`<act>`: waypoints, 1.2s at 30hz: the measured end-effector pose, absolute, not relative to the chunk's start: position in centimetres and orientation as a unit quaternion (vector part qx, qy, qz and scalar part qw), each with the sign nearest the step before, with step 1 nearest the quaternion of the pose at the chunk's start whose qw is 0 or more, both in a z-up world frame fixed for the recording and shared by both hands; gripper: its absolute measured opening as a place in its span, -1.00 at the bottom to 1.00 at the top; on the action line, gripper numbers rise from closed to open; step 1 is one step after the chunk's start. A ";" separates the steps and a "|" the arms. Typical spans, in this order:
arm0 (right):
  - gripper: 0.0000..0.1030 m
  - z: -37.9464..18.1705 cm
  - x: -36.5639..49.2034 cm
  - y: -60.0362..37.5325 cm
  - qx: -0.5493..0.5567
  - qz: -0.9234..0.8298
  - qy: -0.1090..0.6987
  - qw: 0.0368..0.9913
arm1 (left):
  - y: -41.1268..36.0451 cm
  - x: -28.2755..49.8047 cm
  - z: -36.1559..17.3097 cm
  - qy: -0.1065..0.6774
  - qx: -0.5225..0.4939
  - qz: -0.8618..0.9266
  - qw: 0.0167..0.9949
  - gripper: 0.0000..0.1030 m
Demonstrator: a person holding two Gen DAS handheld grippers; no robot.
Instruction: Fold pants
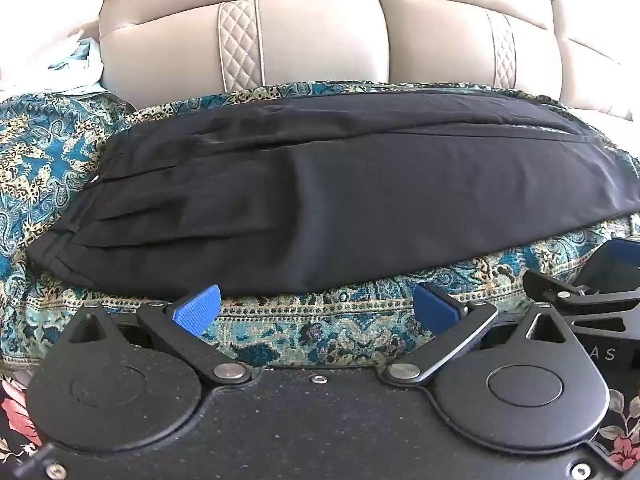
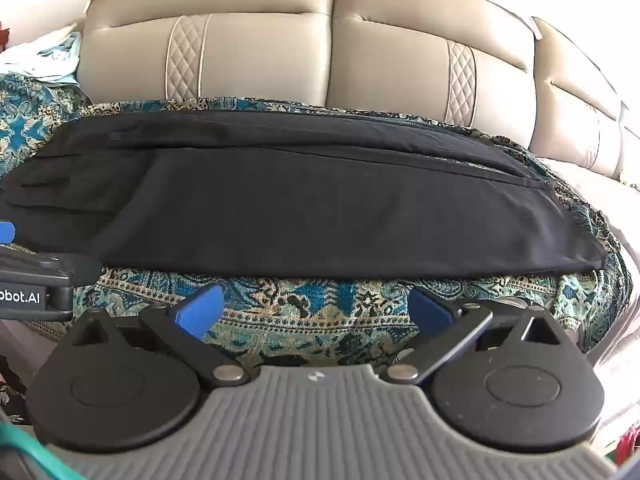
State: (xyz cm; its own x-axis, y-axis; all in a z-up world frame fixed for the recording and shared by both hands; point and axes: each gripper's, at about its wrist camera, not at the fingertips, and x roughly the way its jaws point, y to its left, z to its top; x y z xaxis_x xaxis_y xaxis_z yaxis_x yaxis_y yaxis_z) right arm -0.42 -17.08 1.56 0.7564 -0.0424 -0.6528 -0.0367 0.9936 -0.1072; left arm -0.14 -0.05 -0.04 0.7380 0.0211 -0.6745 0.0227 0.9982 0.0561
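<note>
Black pants (image 1: pixel 340 196) lie folded lengthwise, stretched left to right over a blue patterned cloth (image 1: pixel 280 332) on a sofa seat. The pleated waist end is at the left; they also show in the right wrist view (image 2: pixel 304 208). My left gripper (image 1: pixel 316 308) is open and empty, just short of the pants' near edge, its blue pads (image 1: pixel 198 310) apart. My right gripper (image 2: pixel 314 312) is open and empty, a little before the near edge toward the leg end. Each gripper shows at the side of the other's view.
A beige leather sofa backrest (image 1: pixel 320 40) rises behind the pants. Light crumpled cloth (image 1: pixel 68 60) lies at the far left. The patterned cloth (image 2: pixel 320 308) drapes over the seat's front and right edge. Floral fabric (image 1: pixel 16 408) shows below the left gripper.
</note>
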 end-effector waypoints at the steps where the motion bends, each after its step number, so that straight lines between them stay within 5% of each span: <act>1: 1.00 1.6 -0.4 -17.1 -0.057 -0.001 0.351 0.935 | -0.1 -0.2 0.0 0.361 0.033 0.001 0.932 1.00; 36: 1.00 1.7 -0.5 -17.1 -0.058 0.000 0.351 0.935 | 0.2 0.0 -0.2 0.376 0.024 0.003 0.926 1.00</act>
